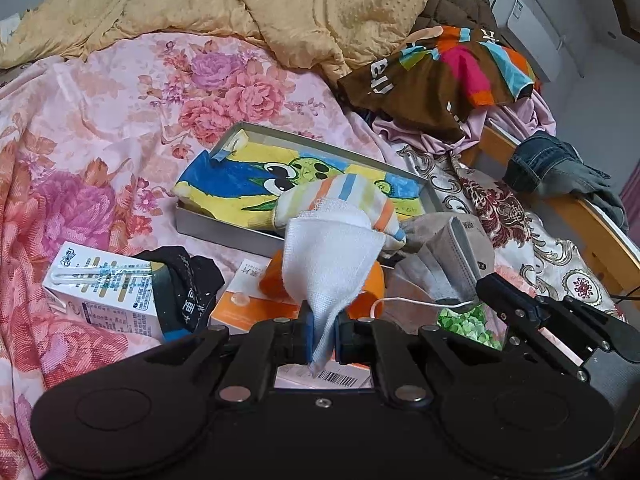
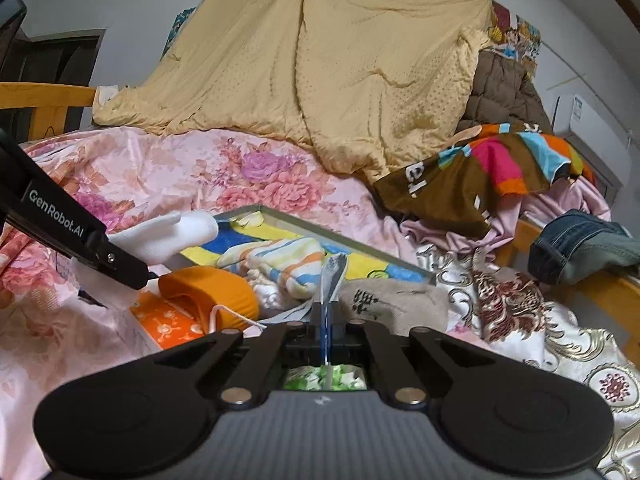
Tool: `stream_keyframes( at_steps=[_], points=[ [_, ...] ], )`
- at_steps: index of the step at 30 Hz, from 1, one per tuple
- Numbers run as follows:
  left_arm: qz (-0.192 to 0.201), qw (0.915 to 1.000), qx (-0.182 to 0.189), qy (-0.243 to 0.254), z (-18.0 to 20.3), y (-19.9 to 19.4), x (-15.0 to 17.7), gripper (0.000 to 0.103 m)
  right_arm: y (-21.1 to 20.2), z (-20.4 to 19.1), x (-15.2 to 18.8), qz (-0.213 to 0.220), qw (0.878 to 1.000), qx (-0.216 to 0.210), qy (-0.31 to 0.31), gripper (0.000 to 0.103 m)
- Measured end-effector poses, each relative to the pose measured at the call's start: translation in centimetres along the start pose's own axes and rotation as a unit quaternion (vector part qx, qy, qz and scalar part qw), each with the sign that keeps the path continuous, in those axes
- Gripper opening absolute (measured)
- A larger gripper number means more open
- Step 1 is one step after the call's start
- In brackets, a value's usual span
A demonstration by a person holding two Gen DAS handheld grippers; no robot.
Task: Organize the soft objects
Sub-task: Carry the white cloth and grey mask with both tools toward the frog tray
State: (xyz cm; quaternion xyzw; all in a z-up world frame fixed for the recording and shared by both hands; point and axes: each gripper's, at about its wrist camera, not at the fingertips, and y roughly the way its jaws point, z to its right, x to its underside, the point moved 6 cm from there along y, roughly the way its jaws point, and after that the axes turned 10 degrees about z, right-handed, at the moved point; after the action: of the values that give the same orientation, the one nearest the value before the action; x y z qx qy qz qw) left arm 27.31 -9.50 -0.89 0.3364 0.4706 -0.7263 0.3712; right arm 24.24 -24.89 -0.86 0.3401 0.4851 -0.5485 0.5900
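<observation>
A milk carton (image 1: 100,292) lies on the floral bed sheet (image 1: 100,120) beside an orange box (image 1: 248,304); an air conditioner (image 1: 532,36) stands far right.

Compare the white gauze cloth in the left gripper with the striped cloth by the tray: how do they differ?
The white gauze cloth is plain; the striped cloth has orange, blue and yellow bands. The gauze cloth is pinched in the left gripper and pulled taut; the striped cloth lies crumpled and ungripped on the tray edge. Both are soft fabric and overlap each other.
</observation>
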Motion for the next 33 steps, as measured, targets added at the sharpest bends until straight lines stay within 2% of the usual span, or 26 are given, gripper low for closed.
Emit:
stream_keyframes(
  at_steps=[5,13,22,26,33],
  points=[
    [0.003,1.0000,0.005,-0.004,0.0,0.1,-0.2,0.009,-0.5,0.2,-0.7,0.023,1.000,0.013,-0.012,0.000],
    [0.009,0.9998,0.015,-0.006,-0.1,0.2,-0.6,0.009,-0.4,0.0,-0.9,0.030,0.999,0.018,-0.033,0.000],
    [0.027,0.9994,0.022,0.006,-0.4,1.6,-3.0,0.009,0.3,-0.1,-1.9,0.055,0.997,0.019,-0.048,0.000],
    [0.037,0.9990,0.023,0.013,-0.4,3.5,-4.9,0.009,2.4,0.0,-3.1,0.082,0.994,0.017,-0.068,0.000],
    [0.053,0.9980,0.015,0.032,-0.4,8.5,-8.7,0.009,8.0,2.1,-4.9,0.106,0.993,0.024,-0.051,0.000]
  ],
)
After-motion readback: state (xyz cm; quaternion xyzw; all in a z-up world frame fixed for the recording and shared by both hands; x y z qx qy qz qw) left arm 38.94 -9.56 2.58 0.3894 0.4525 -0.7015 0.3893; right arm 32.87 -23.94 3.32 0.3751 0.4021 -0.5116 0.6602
